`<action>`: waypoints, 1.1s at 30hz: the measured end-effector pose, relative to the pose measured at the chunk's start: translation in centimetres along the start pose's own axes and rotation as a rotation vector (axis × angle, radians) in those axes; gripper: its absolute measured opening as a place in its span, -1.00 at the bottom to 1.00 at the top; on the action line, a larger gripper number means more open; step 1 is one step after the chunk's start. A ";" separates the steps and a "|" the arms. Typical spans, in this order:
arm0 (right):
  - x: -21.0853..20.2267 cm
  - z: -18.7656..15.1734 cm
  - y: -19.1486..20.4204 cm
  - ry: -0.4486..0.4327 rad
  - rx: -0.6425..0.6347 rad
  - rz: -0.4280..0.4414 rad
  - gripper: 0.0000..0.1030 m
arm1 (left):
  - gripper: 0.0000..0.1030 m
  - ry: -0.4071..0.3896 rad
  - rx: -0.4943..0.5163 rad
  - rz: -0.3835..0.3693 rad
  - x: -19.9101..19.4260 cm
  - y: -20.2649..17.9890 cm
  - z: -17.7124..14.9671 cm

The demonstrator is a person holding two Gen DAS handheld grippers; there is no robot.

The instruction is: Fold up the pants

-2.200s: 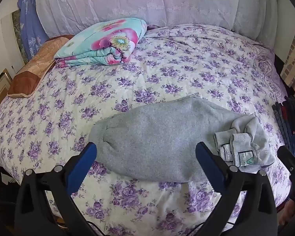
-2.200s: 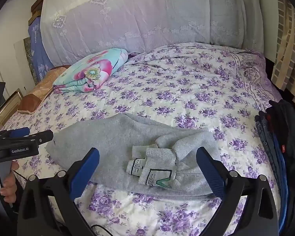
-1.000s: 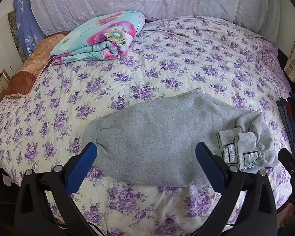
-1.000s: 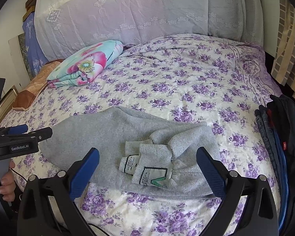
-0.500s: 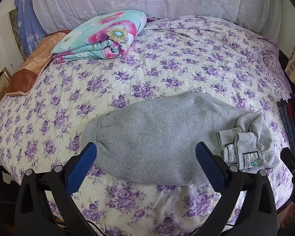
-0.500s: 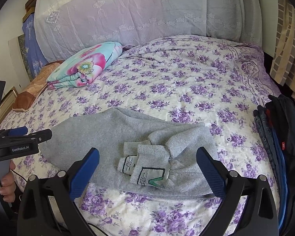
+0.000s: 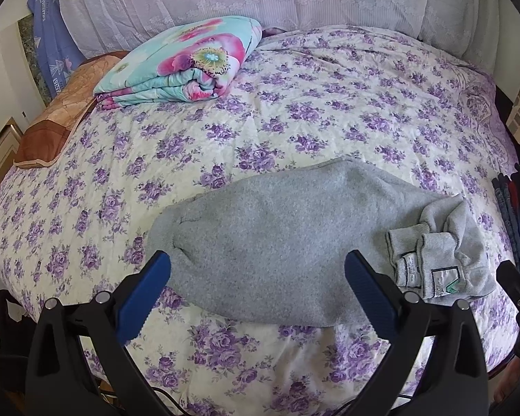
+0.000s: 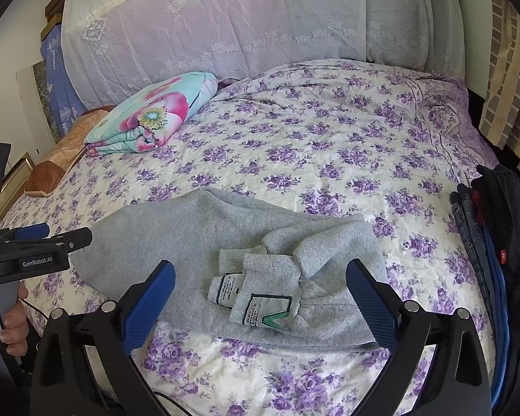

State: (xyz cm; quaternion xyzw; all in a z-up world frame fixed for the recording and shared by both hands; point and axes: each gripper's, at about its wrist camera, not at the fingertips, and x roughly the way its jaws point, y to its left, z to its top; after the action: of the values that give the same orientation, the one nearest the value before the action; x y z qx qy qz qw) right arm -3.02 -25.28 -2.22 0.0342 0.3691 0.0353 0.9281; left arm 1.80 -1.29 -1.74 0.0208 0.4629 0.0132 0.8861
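Note:
Grey fleece pants lie folded in a long bundle across the near part of the flowered bed. Their ribbed cuffs with white labels rest on top at the right end. My left gripper hovers open just in front of the bundle's middle, holding nothing. My right gripper hangs open over the near edge at the cuff end, also holding nothing. Seen in the right wrist view, the left gripper sits at the far left with a hand on its handle.
A folded turquoise flowered quilt and a brown pillow lie at the back left. Dark clothes are stacked at the bed's right edge. A lace-covered headboard stands behind. The bedspread beyond the pants is bare.
Both grippers drifted slightly, first dipping toward the bed and then easing back; the pants and cuffs have not moved, and both grippers stayed open.

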 end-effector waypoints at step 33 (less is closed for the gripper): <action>-0.3 -0.3 -0.2 -0.010 0.011 -0.011 0.93 | 0.91 0.010 0.004 -0.003 0.2 -0.3 -0.1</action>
State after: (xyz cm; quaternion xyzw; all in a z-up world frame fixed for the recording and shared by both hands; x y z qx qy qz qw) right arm -3.44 -25.53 -2.32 0.0375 0.3649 0.0280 0.9299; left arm 1.79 -1.57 -1.97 0.0220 0.4674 0.0110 0.8837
